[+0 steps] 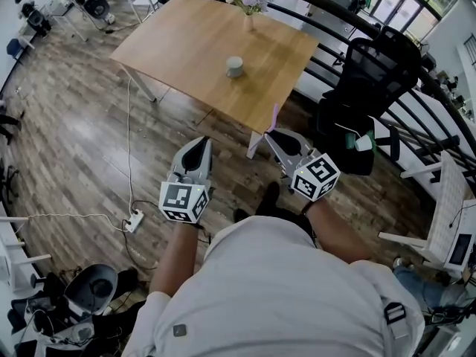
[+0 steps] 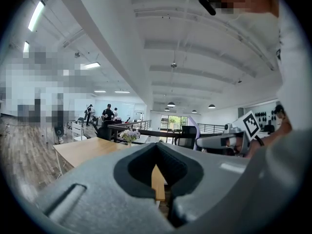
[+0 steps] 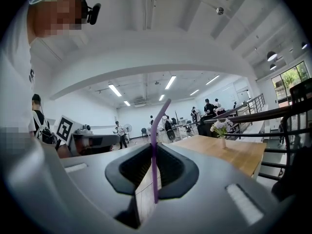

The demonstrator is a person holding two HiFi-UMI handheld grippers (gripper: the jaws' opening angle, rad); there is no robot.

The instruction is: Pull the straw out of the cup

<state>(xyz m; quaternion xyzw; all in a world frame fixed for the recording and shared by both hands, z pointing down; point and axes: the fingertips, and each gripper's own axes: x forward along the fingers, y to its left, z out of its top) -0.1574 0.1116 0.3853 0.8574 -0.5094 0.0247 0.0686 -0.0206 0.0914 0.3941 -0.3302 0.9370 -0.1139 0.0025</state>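
Right gripper [image 1: 274, 134]: jaws pinched on the purple straw [image 3: 154, 150]. In the right gripper view the straw stands upright between the pads, with its top bent toward 1 o'clock. In the head view only a short purple tip [image 1: 275, 116] shows above the jaw ends.

Left gripper [image 1: 203, 141]: jaw tips pressed together, nothing between them. In the left gripper view only a thin slit shows behind the tips, with the table edge visible through it.

The straw is out of the cup [image 1: 235, 66] and well apart from it. The cup sits alone near the middle of the wooden table [image 1: 171, 36], at 12 o'clock from the grippers.

A flower vase [image 1: 249, 7] stands at the table's far edge, at 12 o'clock from the cup.

Both grippers are held level in front of the person's torso [image 1: 275, 288], off the table and over the plank floor [image 1: 82, 147]. The near table corner is just past the right gripper.

A black office chair [image 1: 375, 69] is at 2 o'clock from the right gripper, against the dark railing [image 1: 327, 28].

A white power strip [image 1: 134, 220] lies on the floor at 8 o'clock from the left gripper, with its cable running off toward the table.
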